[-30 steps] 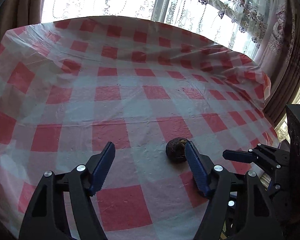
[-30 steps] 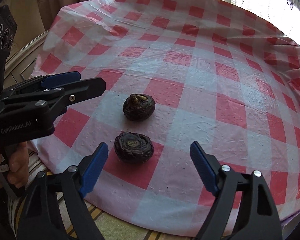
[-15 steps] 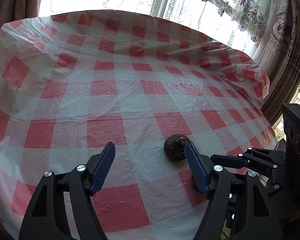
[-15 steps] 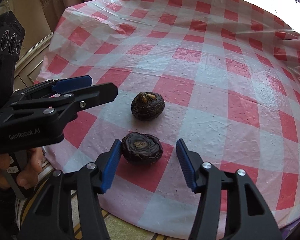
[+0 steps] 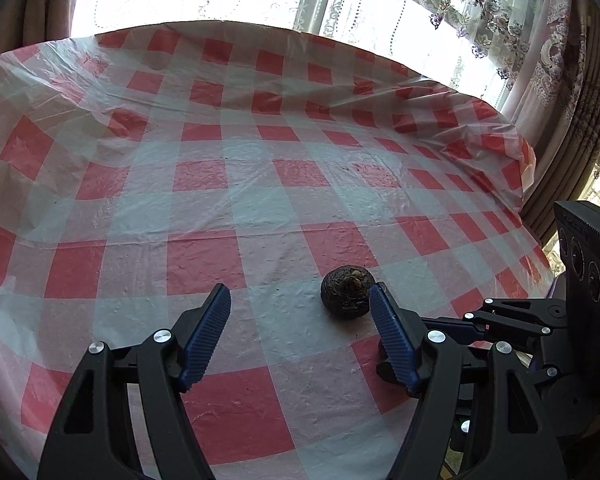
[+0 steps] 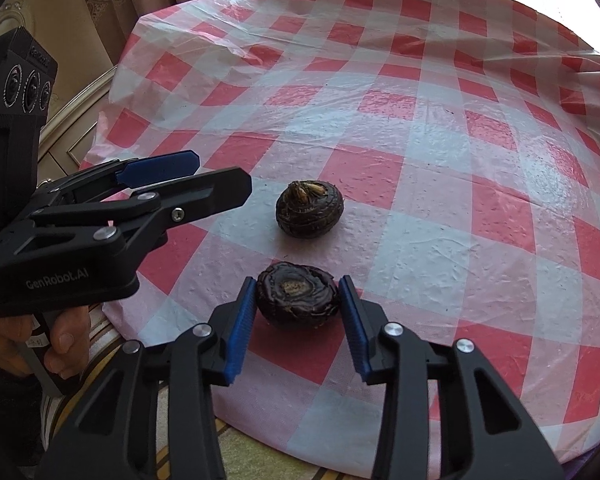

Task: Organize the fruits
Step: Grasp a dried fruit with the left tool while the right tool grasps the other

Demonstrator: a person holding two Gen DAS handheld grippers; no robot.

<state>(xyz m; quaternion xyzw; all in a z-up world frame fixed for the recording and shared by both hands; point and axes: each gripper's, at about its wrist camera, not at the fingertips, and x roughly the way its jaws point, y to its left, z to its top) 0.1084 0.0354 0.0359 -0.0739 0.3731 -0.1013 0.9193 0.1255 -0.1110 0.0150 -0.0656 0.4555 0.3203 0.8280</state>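
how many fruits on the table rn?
2. The near fruit sits by the table's front edge, between the right gripper pads, which have just closed on it. The far fruit lies just beyond, free, ahead of the open left gripper. None seem hidden.

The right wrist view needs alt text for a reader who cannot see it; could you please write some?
The right gripper is shut on a dark, wrinkled round fruit near the edge of a red-and-white checked plastic tablecloth. A second dark round fruit lies just beyond, with the open left gripper beside it.
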